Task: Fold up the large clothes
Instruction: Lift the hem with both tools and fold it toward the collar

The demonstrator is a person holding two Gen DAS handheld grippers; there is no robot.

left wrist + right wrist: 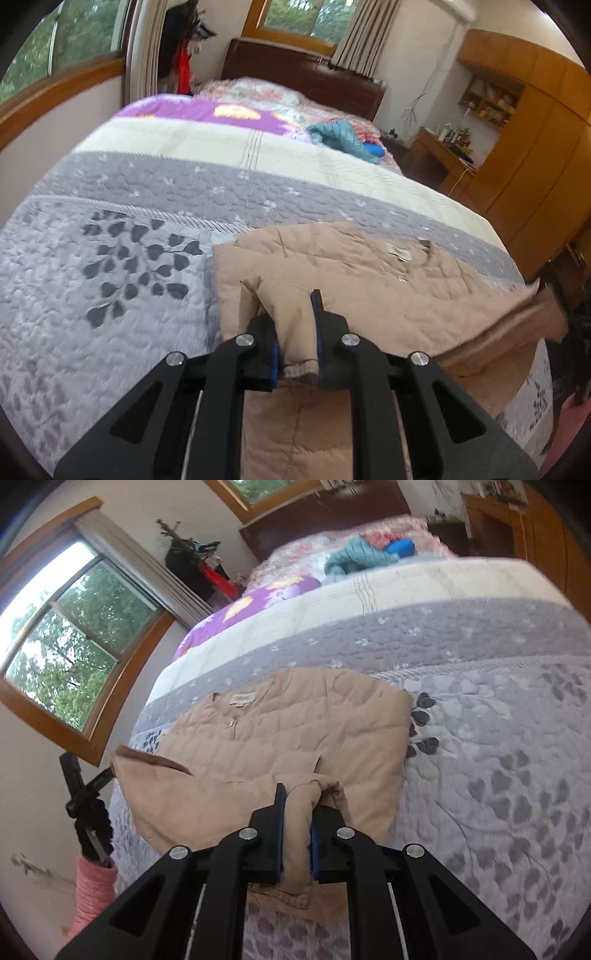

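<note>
A tan puffy coat (pixel 369 280) lies on the bed (pixel 110 295), near the foot end. The bed has a gray quilt (pixel 498 757) with dark leaf shapes on it.

The left gripper (pixel 295 325) is pinching a fold of the coat. The tan cloth is bunched up between its two fingers (pixel 317 306), and a hem sticks out at the back of them. From here the coat spreads away to the right, and one floppy end hangs over the bed's edge.

The right gripper (pixel 297 812) is also pinching a thick fold of the coat. The cloth fills the gap between its fingers (pixel 279 805). In this view the coat (pixel 288 731) lies flat in front of the gripper, with a small white label (pixel 242 698) near the collar. The left gripper (pixel 86 805) shows at the far side of the coat, with a pink sleeve (pixel 94 886) below it.

Farther up the bed there is a cream stripe, then a purple blanket (pixel 192 110) with yellow flowers. A blue-green jacket (pixel 340 134) is piled beside it, near the dark headboard (pixel 295 70). There are windows (pixel 66 638) with green trees outside. Wooden cupboards (pixel 535 129) stand by the wall.
</note>
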